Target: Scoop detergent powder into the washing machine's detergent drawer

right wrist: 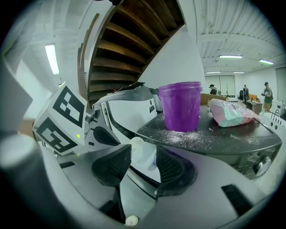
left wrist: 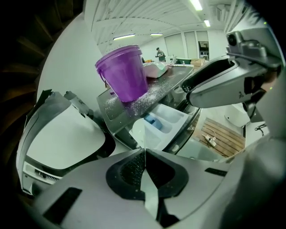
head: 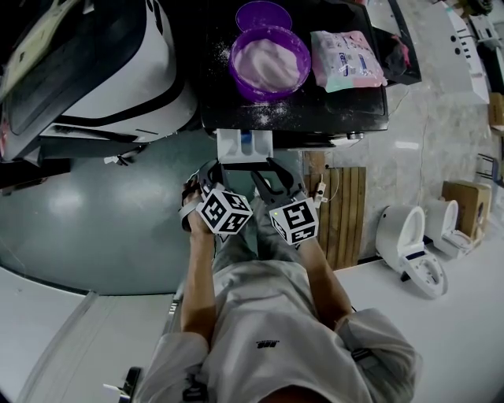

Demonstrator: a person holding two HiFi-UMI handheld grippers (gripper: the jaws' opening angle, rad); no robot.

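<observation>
The white detergent drawer (head: 245,146) (left wrist: 172,117) stands pulled out from the dark washing machine. A purple bucket (head: 235,71) (left wrist: 125,74) (right wrist: 181,105) holding white powder (head: 268,61) sits on the machine top just behind it. My left gripper (head: 214,168) (left wrist: 144,151) is shut, and a thin white scoop (left wrist: 139,132) (right wrist: 135,144) runs from its tips to over the drawer's near left corner. My right gripper (head: 273,167) (right wrist: 143,163) hangs beside it, open and empty, pointing at the drawer front.
A purple lid (head: 263,14) and a pink-and-teal packet (head: 346,59) lie on the machine top, and spilled powder (head: 264,114) dusts its front edge. A white washer door (head: 102,71) stands at the left. A wooden slat mat (head: 346,212) and toilets (head: 409,236) are at the right.
</observation>
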